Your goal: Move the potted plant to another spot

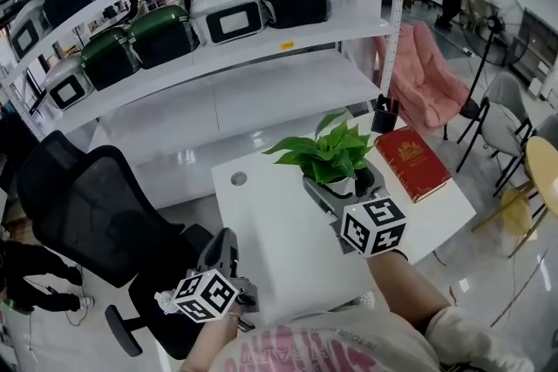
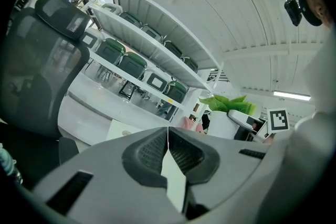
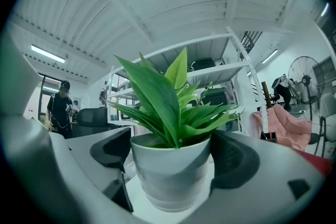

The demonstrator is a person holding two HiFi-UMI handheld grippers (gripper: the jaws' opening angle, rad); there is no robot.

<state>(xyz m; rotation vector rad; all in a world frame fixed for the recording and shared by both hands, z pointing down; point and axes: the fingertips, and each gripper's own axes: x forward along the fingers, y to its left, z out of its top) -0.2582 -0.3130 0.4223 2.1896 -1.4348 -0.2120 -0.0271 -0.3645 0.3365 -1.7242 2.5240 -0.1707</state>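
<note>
Nearest, the left gripper hangs at the table's near-left edge. Its jaws are pressed together with nothing between them, and a black office chair stands just off that edge. The white tabletop between the grippers is bare. Farther in, the right gripper has its jaws spread wide, with the pads clamped on both sides of the potted plant's white pot. I cannot tell whether the pot is clear of the surface. A red book lies just to its right, along the table's right edge. A dark pen cup sits at the far corner, and beyond it stands a white shelf.
</note>
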